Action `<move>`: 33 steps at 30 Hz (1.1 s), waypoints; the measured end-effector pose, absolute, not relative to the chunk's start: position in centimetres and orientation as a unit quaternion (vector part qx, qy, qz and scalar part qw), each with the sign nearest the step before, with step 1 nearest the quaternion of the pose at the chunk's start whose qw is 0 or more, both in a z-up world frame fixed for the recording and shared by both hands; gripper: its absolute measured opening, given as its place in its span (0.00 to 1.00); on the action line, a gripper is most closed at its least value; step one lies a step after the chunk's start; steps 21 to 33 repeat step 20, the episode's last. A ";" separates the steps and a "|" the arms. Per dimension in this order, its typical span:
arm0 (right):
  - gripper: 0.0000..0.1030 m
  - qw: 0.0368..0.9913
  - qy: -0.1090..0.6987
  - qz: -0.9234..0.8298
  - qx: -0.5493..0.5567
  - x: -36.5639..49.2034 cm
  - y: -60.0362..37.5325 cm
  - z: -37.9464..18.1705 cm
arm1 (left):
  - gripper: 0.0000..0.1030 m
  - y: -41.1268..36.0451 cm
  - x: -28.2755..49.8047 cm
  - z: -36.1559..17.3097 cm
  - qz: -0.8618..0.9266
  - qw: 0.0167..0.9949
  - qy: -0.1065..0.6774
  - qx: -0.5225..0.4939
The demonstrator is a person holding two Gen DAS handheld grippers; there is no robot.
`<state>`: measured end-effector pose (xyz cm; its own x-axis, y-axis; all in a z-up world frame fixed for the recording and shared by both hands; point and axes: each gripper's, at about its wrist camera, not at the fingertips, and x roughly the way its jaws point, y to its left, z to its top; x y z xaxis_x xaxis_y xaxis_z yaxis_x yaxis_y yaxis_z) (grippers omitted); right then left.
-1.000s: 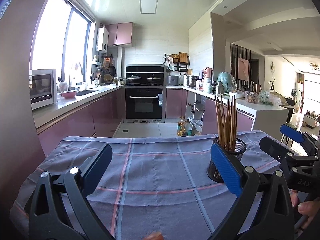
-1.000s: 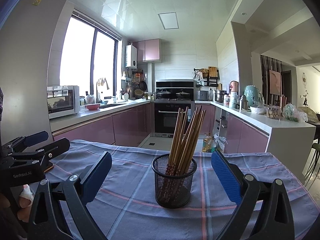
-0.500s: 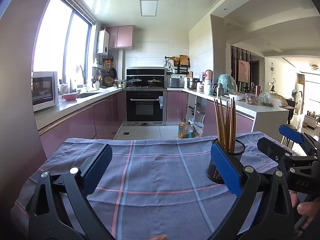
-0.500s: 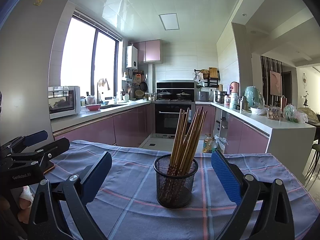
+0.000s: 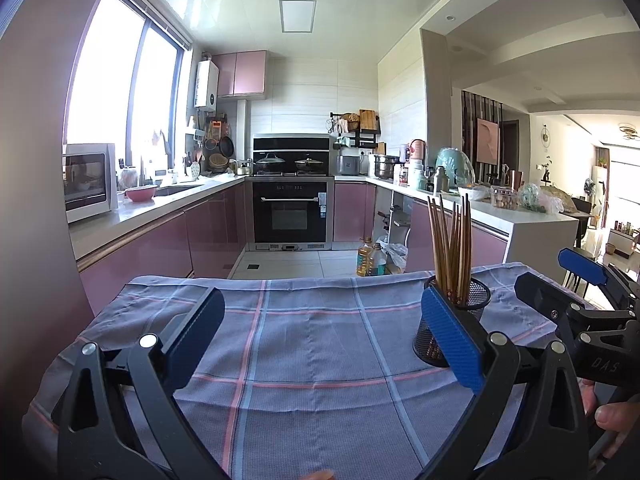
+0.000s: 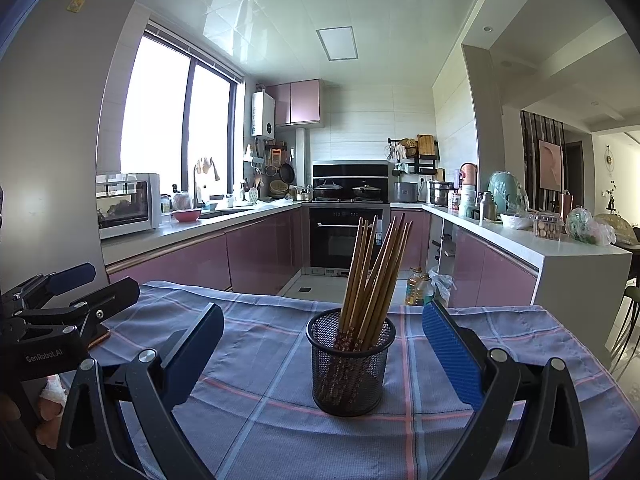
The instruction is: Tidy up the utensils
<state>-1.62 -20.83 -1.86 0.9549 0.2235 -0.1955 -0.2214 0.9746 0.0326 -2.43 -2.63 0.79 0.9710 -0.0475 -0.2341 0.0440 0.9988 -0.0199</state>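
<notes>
Black "GenRobot.AI" lettering marks the left hand-held gripper (image 6: 56, 284), both grippers spread empty.

The left gripper's right finger (image 5: 450, 344) hides the mesh cup's (image 5: 474, 300) lower left side; chopstick (image 5: 450, 248) bottoms blur behind mesh.

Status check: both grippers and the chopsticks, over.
Left gripper open, empty, over bare cloth. Right gripper open, lined up on the mesh cup. Chopsticks standing in the cup. Nothing in the way.
</notes>
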 end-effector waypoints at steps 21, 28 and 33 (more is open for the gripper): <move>0.93 0.982 0.172 0.073 0.023 1.6 -24.0 -4.3 | 0.94 -2.1 0.7 -1.1 -0.014 0.982 0.187 -0.011; 0.93 0.982 0.172 0.073 0.023 1.6 -24.0 -4.3 | 0.94 -2.1 0.7 -1.1 -0.014 0.982 0.187 -0.011; 0.93 0.982 0.172 0.073 0.023 1.6 -24.0 -4.3 | 0.94 -2.1 0.7 -1.1 -0.014 0.982 0.187 -0.011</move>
